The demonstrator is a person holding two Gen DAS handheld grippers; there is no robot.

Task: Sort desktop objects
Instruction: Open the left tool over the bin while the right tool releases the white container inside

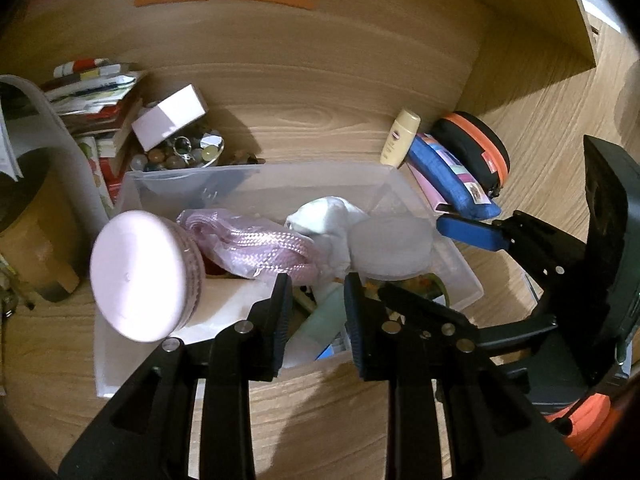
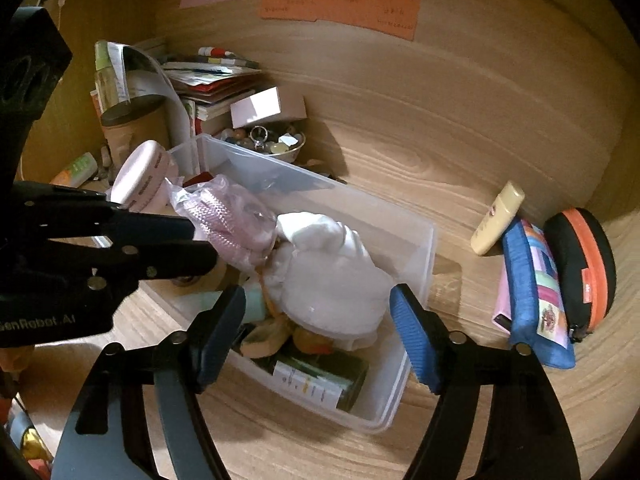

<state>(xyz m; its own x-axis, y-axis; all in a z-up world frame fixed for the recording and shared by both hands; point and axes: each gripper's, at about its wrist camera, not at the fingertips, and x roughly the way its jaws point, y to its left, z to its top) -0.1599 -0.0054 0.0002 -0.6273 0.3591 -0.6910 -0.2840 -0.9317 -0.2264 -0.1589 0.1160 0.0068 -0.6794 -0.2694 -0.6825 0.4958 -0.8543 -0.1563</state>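
Now your right gripper [image 2: 318, 336] hangs wide and empty over the clear bin [image 2: 420, 248] — reach next for the yellow tube [image 2: 498, 218] — while the left gripper [image 1: 318, 312] is nearly closed, empty.

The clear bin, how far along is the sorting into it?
The clear bin already holds a white cloth bundle, a bagged pink cord and bottles. Neither hand-held gripper holds anything: the left is nearly shut, the right stands open over the bin. A cream bottle, blue pouch and orange-trimmed case remain on the desk.
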